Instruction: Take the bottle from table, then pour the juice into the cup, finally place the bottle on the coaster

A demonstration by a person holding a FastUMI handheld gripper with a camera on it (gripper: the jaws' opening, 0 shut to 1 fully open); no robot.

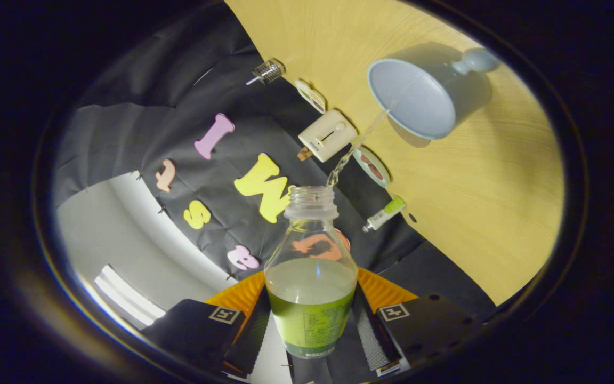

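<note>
Tilted sideways, the tongs (311, 320) pinch the open bottle (310, 277) between both fingers, juice streaming from its mouth toward the cup (419, 96) on the worktop (472, 202).

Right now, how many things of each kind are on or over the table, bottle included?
Bottle, held between the gripper fingers, pouring: 1
Cup: 1
Round flat discs: 2
Cream box: 1
Small tube: 1
Total: 6

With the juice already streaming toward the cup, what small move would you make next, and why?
I would probably hold the tilt steady. The gripper is shut on the bottle, its stream reaches the cup, and much juice remains.
</note>
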